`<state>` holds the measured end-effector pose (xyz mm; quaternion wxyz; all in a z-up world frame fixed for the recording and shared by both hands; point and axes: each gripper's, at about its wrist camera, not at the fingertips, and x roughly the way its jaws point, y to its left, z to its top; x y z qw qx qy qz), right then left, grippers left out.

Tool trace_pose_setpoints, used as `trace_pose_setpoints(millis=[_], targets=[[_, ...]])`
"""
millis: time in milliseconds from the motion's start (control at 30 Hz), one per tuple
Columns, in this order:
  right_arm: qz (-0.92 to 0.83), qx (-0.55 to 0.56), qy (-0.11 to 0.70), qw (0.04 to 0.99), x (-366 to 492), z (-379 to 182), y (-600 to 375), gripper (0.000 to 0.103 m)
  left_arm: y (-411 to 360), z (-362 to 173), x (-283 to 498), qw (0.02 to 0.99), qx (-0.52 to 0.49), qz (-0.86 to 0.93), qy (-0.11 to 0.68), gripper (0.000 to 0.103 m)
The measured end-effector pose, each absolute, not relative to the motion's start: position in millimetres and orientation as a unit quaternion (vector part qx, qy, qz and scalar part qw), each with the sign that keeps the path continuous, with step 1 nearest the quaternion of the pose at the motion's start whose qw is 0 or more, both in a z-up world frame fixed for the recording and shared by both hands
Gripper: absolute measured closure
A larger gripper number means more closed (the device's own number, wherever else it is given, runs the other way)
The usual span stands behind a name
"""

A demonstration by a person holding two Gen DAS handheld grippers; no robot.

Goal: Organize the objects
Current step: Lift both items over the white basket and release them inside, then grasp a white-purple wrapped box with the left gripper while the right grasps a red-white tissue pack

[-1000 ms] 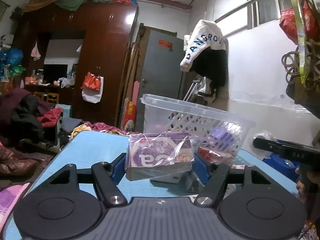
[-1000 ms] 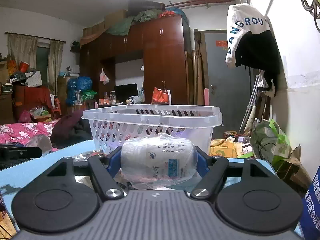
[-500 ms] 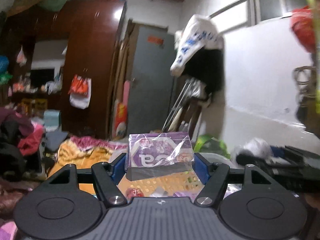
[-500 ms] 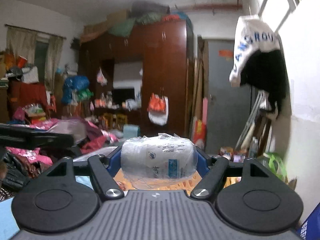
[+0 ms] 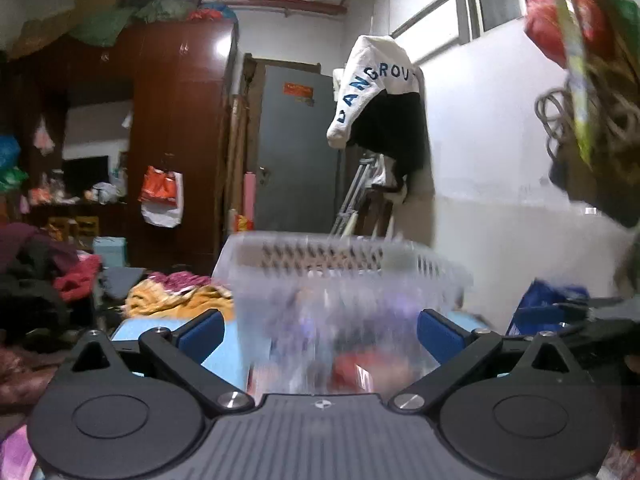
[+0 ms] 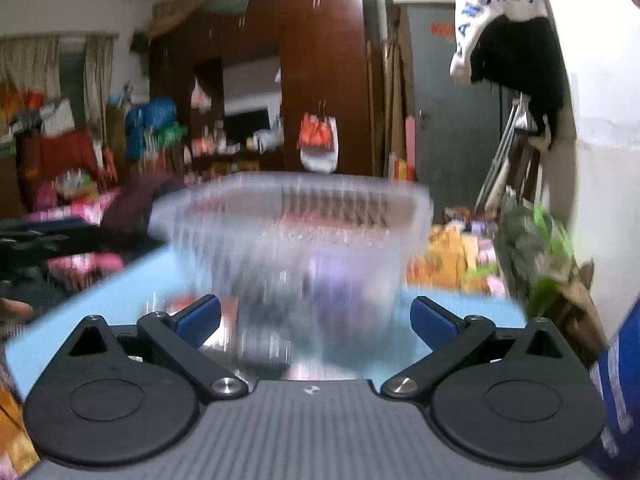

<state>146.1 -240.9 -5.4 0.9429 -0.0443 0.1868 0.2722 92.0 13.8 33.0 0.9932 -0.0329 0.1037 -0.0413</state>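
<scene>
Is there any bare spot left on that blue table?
Bare blue table shows left of the white basket, and a strip to its right before the green bag. Directly before the basket it is cluttered and blurred.

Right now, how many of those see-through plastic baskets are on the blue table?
1. The laundry basket stands on the blue table, straight ahead of both cameras. Blur hides what lies inside, and anything behind it.
</scene>
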Motion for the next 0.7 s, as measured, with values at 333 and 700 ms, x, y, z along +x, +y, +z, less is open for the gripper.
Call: trace_pose_setpoints(millis=[333, 700], targets=[[0.279, -0.066, 0.259, 0.923, 148, -51, -221, 0.000, -22, -23, 71, 0.986, -0.010, -0.059, 0.156, 0.000], [0.299, -0.067, 0.280, 0.910, 147, -57, -222, 0.014, -24, -46, 69, 0.982, -0.007, -0.043, 0.184, 0.000]])
